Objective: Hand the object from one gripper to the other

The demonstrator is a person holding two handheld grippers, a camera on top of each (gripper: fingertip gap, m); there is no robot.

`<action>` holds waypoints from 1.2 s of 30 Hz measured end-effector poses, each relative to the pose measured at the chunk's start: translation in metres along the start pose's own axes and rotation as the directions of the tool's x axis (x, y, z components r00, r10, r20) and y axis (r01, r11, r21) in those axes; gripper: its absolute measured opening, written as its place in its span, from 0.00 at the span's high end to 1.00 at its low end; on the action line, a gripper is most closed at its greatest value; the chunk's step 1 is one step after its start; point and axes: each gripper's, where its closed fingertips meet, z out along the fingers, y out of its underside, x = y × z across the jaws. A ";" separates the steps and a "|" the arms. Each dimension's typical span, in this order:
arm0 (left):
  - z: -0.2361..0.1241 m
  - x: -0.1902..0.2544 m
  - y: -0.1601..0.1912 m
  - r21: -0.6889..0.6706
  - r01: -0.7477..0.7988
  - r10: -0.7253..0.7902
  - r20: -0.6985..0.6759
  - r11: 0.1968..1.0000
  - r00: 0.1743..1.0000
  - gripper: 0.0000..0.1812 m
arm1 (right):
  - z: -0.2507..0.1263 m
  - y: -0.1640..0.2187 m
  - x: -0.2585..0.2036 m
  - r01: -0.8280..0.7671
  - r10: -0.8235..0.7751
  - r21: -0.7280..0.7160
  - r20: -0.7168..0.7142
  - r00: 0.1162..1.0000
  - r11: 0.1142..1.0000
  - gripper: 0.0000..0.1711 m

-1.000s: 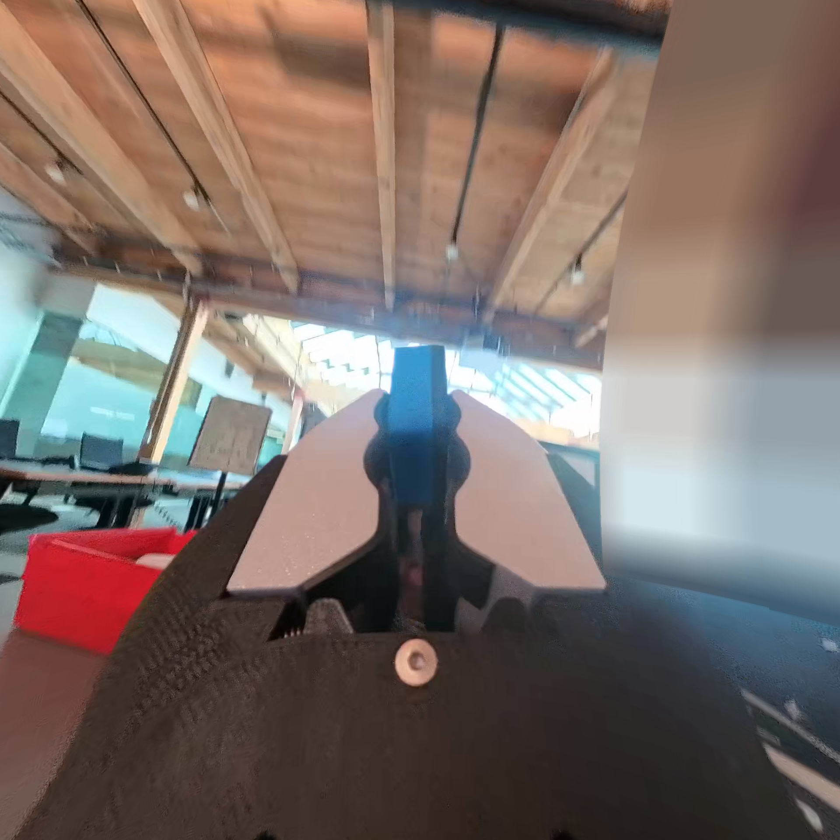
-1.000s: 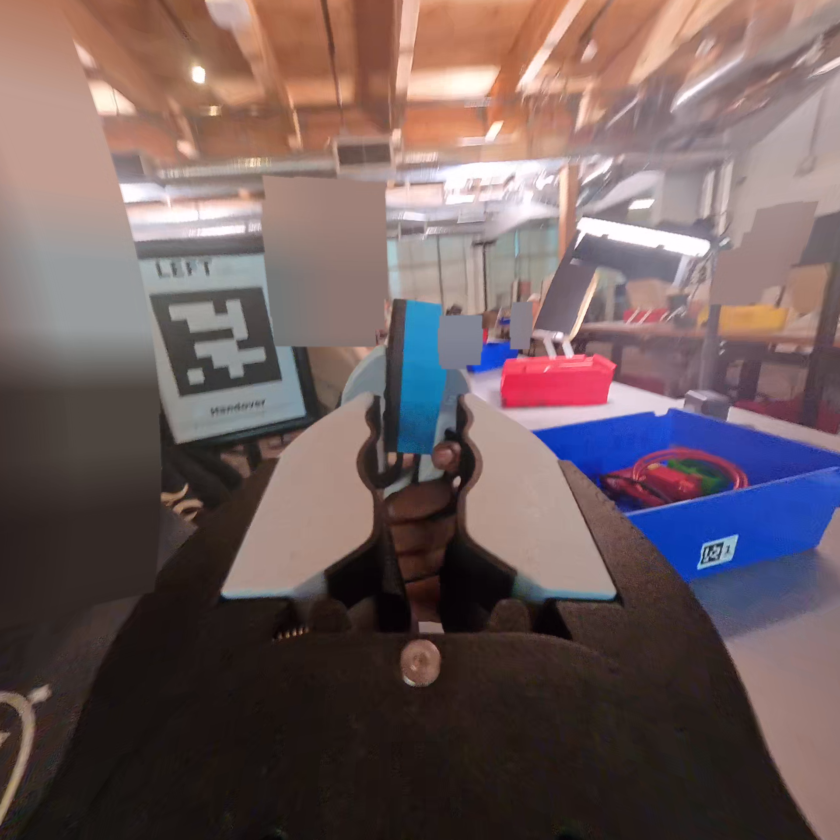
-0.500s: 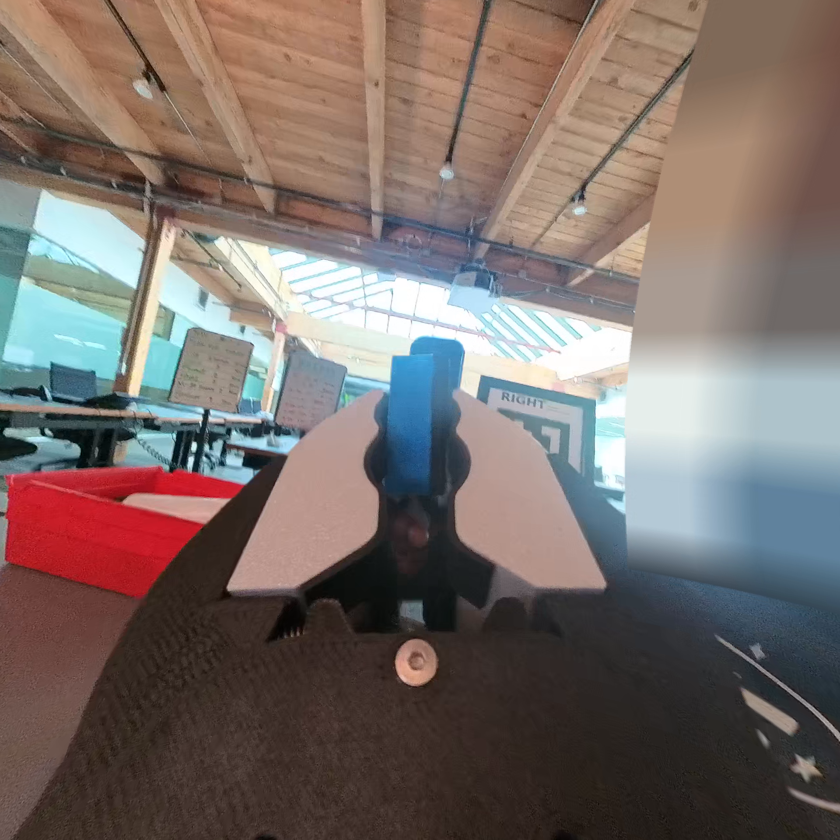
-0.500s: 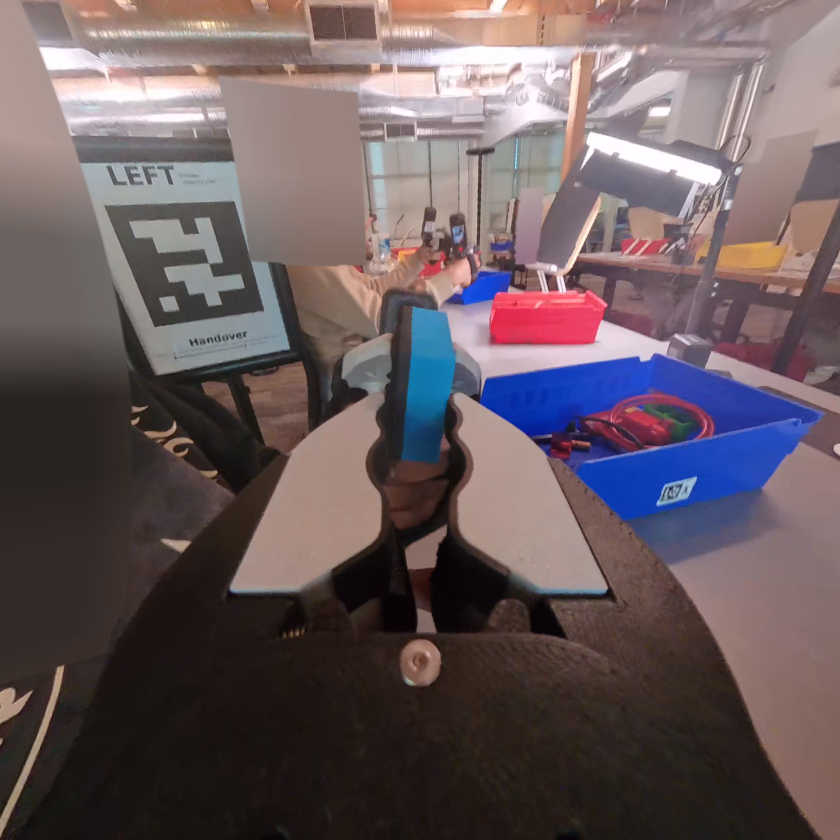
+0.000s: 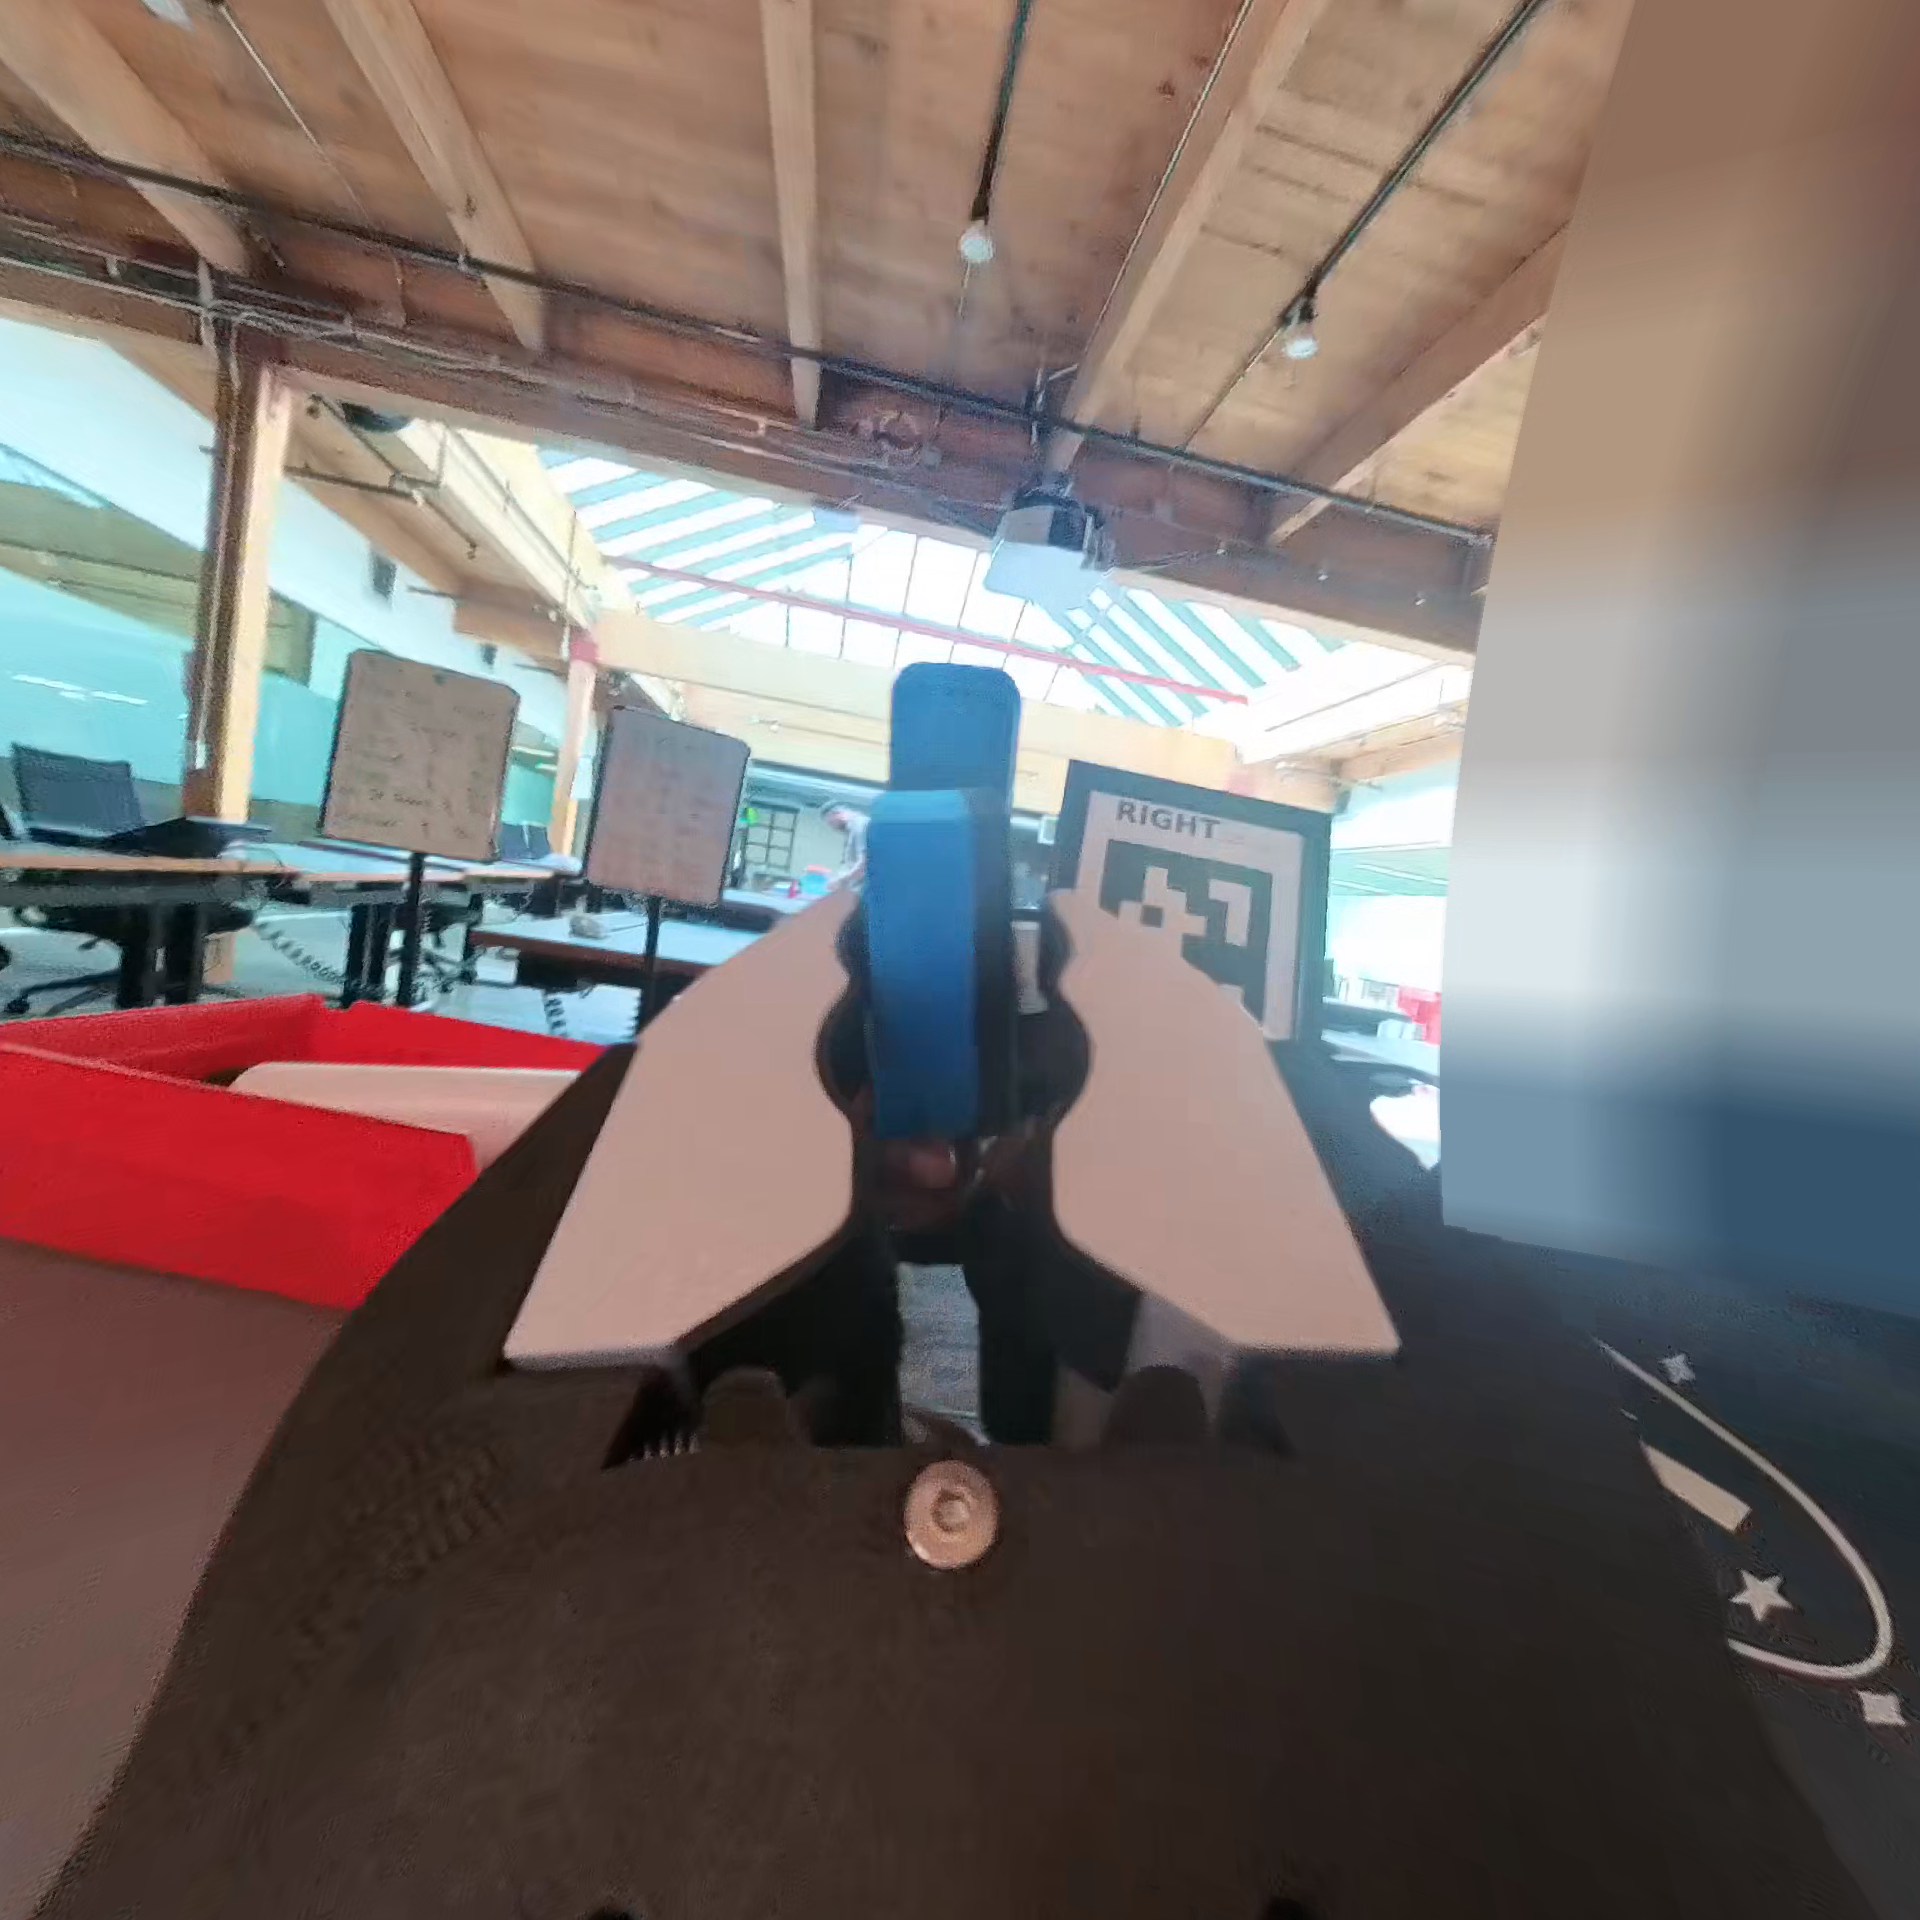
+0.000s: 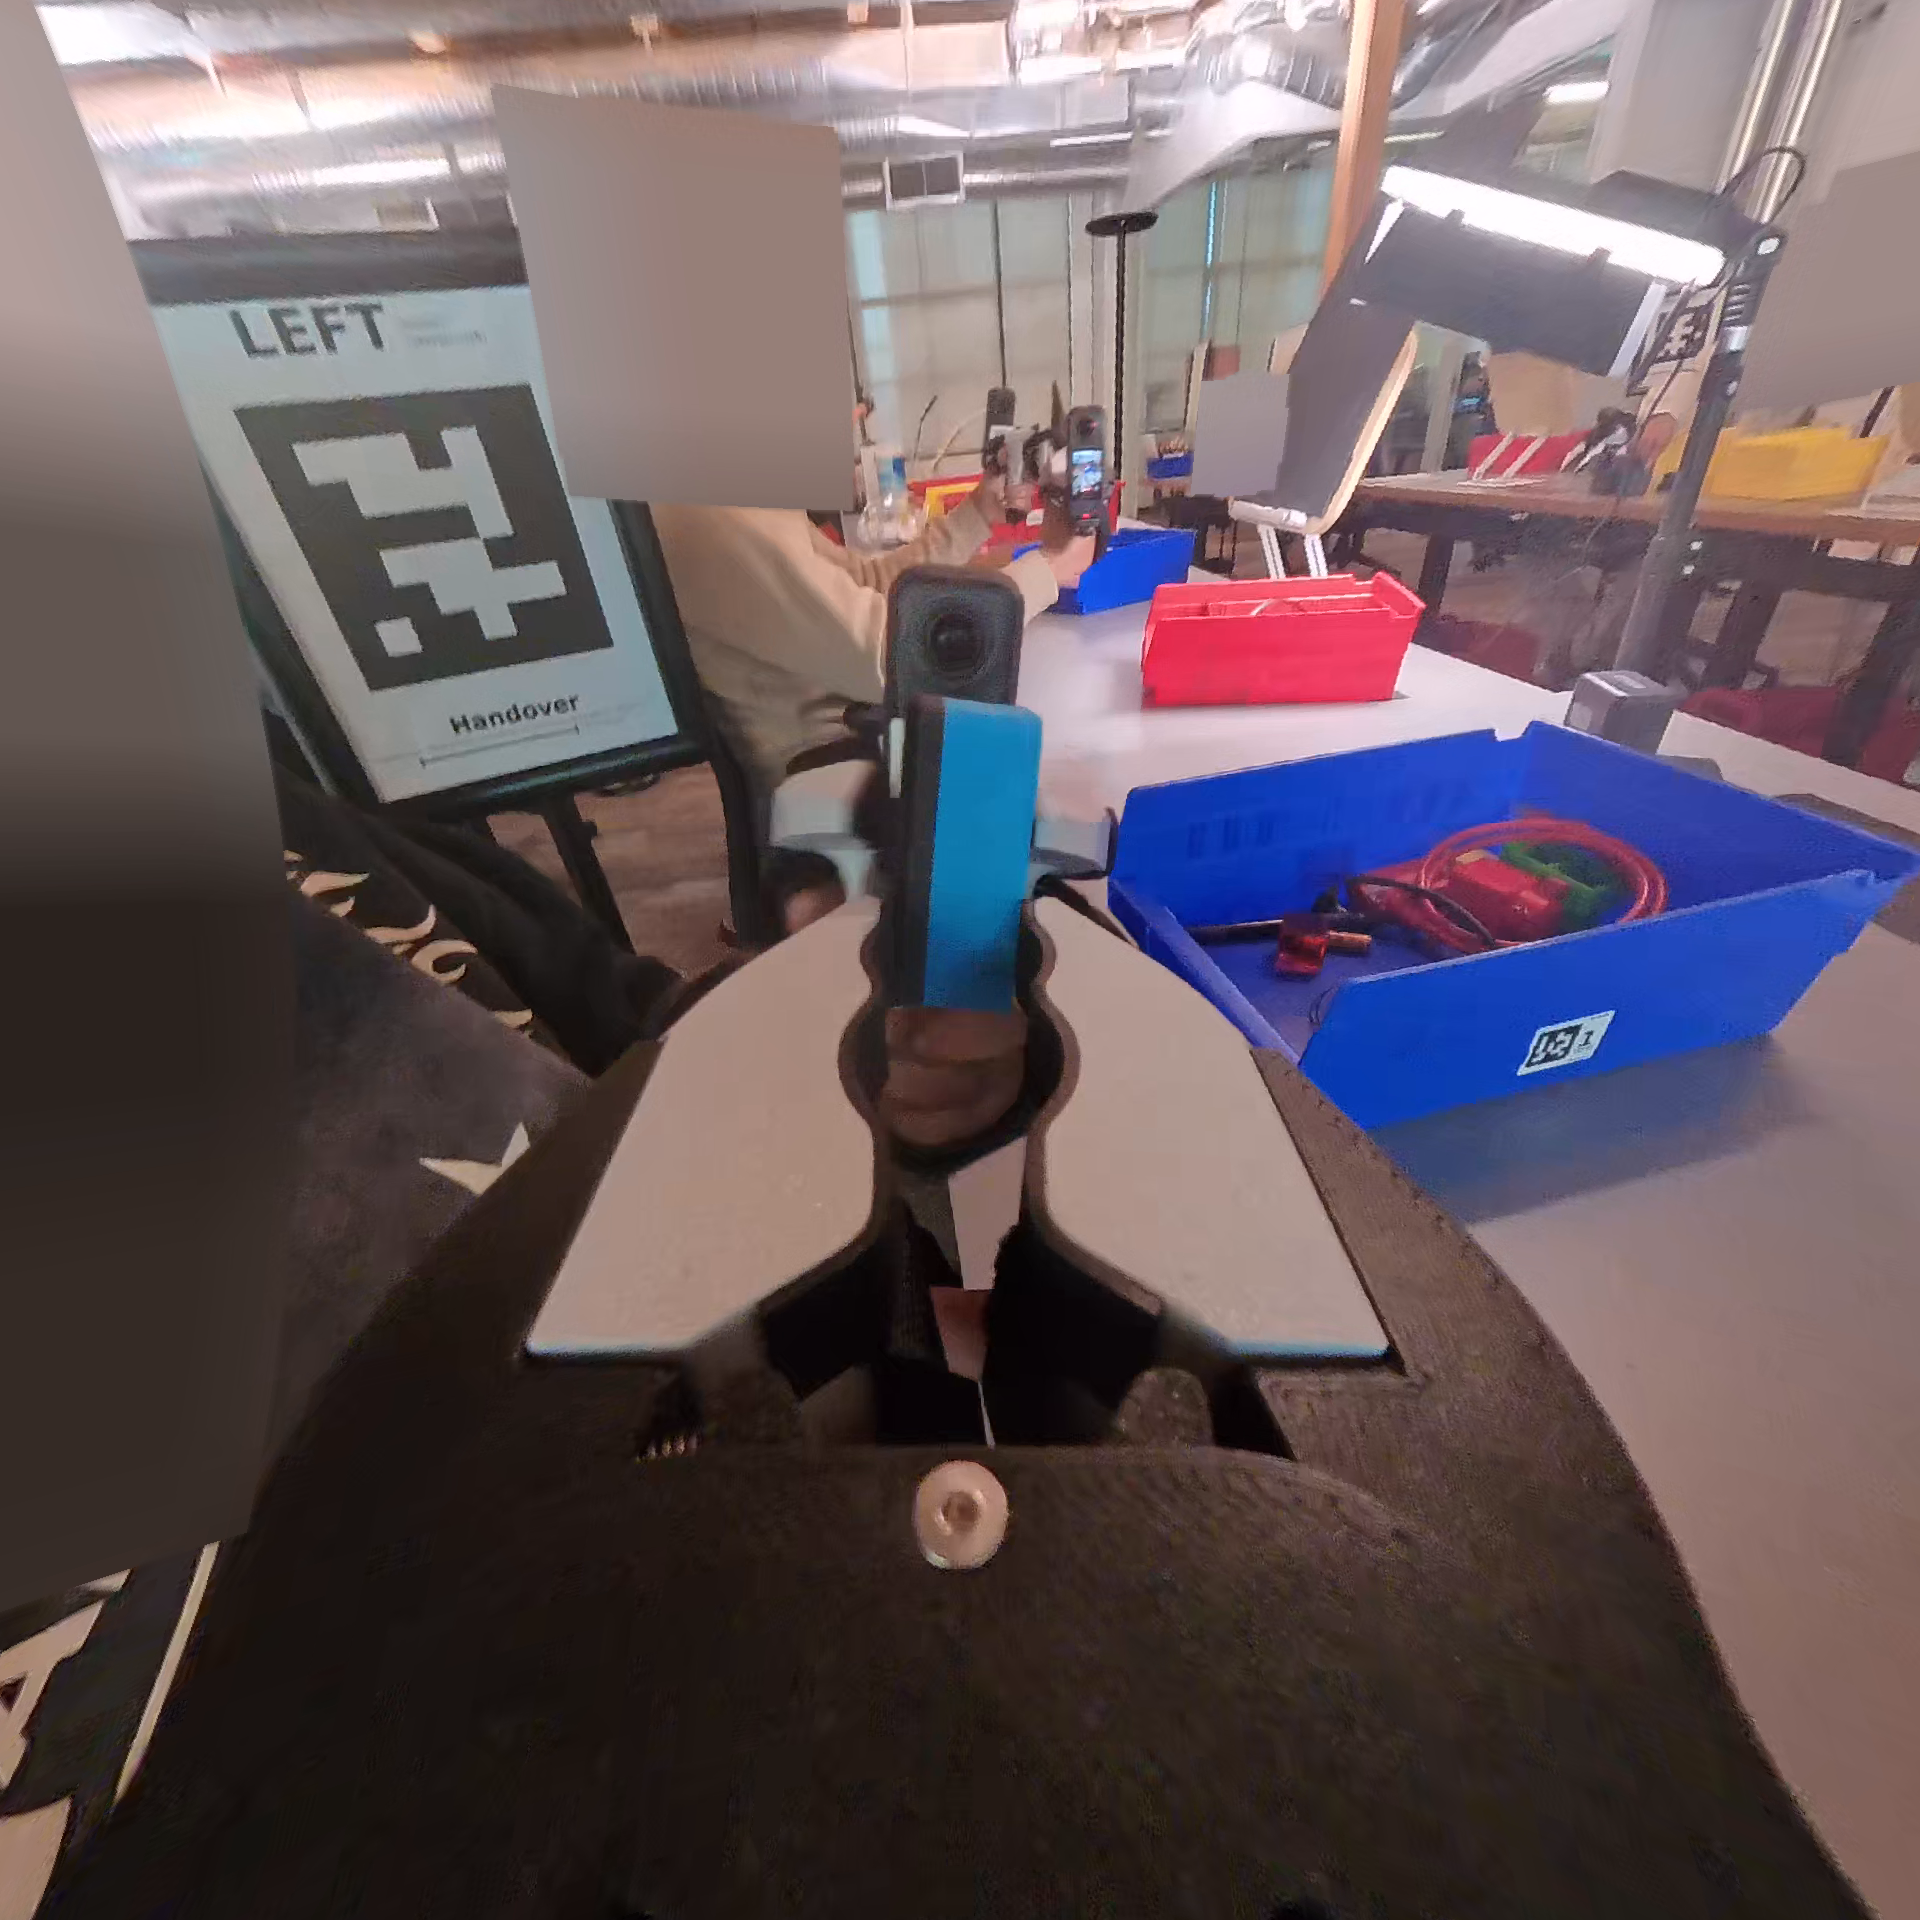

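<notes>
Under timber ceiling beams [image 5: 790,208], the right tongs [image 6: 961,935] pinched the upright blue block [image 6: 971,852], the left tongs [image 5: 951,935] stood slightly parted around it, gap on one side, and a blue bin [image 6: 1455,1039] sat right on the grey bench [image 6: 1714,1299].

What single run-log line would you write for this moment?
stage: handover | left gripper: open, jaws loose around blue block | right gripper: shut on blue block
</notes>
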 end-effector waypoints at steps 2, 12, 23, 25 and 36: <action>-0.001 -0.001 -0.002 0.024 -0.024 0.023 0.015 0.999 1.000 0.87 | 0.000 -0.002 -0.001 0.019 -0.019 0.005 -0.005 1.000 1.000 0.87; -0.010 -0.008 -0.017 0.253 0.029 -0.046 0.061 0.967 0.997 0.88 | 0.018 -0.006 0.005 -0.027 0.028 0.130 -0.011 1.000 0.991 0.86; -0.013 -0.003 -0.028 0.275 -0.031 0.013 0.068 0.961 0.998 0.88 | 0.009 -0.020 0.000 0.036 -0.029 0.195 -0.038 0.999 0.980 0.79; -0.018 -0.004 -0.034 0.361 -0.011 -0.017 0.074 0.933 0.997 0.88 | 0.017 -0.019 0.001 -0.009 0.015 0.245 -0.022 1.000 0.969 0.75; -0.006 -0.008 -0.006 -0.053 -0.019 0.022 0.049 0.998 0.999 0.75 | 0.014 0.005 0.002 -0.010 0.010 0.024 0.004 1.000 1.000 0.87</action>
